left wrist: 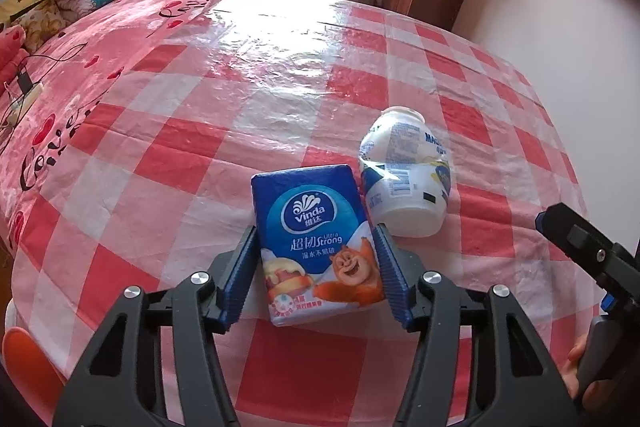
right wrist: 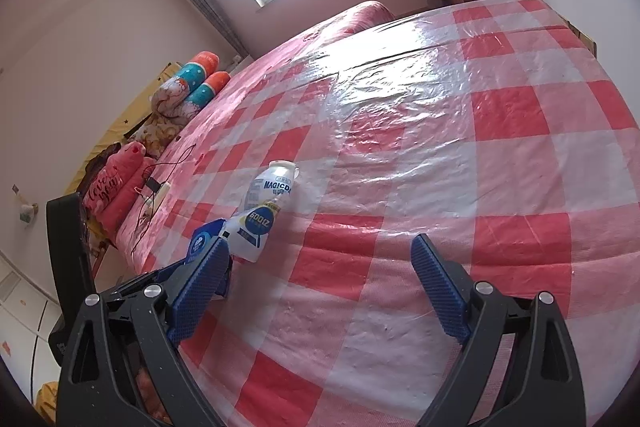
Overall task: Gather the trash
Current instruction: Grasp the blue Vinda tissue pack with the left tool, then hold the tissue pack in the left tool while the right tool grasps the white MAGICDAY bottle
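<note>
My left claw point(left wrist: 316, 267) sits low over the checked surface point(left wrist: 168, 163), a red-and-white cloth under clear plastic sheeting. Between its blue ribbed pads lies the blue rectangular tissue pack point(left wrist: 316, 247) with a cartoon bear printed on it. The pads stand just beside the pack's two long sides at about half their spread; I cannot tell whether they press it yet. The pack lies flat, its far end reaching out past my fingertips.

Just ahead and to the right of that claw, close beside the pack's far corner, lies the crushed white plastic bottle point(left wrist: 404, 171) on its side, base toward me. Beyond both things the cloth runs bare and glossy to the far edge, so there is plenty of free room ahead and to the left.

My right claw point(right wrist: 320, 279) hangs wide open over the near part of the cloth with nothing between its pads. The bottle point(right wrist: 264, 203) lies ahead and to its left, well outside the span, with the left claw and the tissue pack point(right wrist: 202, 241) directly beside its left pad. To its right the cloth is open up to the edge.
</note>
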`<state>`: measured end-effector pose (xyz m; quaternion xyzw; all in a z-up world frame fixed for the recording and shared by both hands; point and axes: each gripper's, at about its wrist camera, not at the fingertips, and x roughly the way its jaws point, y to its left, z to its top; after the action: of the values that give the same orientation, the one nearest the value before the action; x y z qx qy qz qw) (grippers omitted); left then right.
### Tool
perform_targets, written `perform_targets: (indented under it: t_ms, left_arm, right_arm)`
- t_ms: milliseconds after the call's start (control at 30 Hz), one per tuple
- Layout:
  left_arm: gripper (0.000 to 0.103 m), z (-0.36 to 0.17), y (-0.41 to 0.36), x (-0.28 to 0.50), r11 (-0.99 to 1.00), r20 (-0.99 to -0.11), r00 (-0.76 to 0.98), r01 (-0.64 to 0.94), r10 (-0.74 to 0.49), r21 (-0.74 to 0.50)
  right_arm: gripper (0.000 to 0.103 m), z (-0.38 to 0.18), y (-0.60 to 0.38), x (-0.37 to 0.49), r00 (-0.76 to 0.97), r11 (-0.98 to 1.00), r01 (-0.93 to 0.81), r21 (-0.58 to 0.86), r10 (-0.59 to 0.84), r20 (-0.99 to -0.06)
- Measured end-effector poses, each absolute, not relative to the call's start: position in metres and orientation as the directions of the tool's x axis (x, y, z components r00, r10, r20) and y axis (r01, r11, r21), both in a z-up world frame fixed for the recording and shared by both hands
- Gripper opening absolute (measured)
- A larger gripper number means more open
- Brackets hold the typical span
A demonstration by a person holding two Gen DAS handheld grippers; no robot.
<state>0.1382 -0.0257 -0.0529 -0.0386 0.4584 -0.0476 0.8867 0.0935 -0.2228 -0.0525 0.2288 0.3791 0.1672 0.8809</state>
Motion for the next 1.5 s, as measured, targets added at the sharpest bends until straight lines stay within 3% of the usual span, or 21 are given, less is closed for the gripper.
perform_targets:
  t_ms: [333, 733, 900, 1200, 1500]
  left_arm:
    - [0.056, -0.044, -0.005, 0.167, 0.994, -0.79, 0.609, -0.018, -0.077, -0.11]
    - [0.056, -0.052, -0.067, 0.17, 0.978, -0.797, 0.57, 0.167, -0.201, -0.127]
    - [0.056, -0.054, -0.064, 0.166, 0.972, -0.786, 0.572, 0.159, -0.235, -0.175]
    - [0.056, -0.055, -0.043, 0.164, 0.984, -0.773, 0.608, 0.108, -0.18, -0.145]
    - [0.056, -0.054, -0.005, 0.157, 0.991, -0.772, 0.624, 0.034, -0.124, -0.132]
  right_arm:
    - [0.091, -0.053, -0.224, 0.095, 0.649, 0.834, -0.122, 0.537, 0.477, -0.593]
    - [0.091, -0.053, -0.239, 0.105, 0.646, 0.852, -0.089, 0.516, 0.443, -0.621]
    - [0.091, -0.052, -0.236, 0.117, 0.617, 0.89, -0.104, 0.444, 0.408, -0.673]
    - [0.091, -0.043, -0.21, 0.14, 0.566, 0.888, -0.177, 0.425, 0.445, -0.694]
    - [0.091, -0.047, -0.158, 0.161, 0.522, 0.919, -0.271, 0.287, 0.391, -0.758]
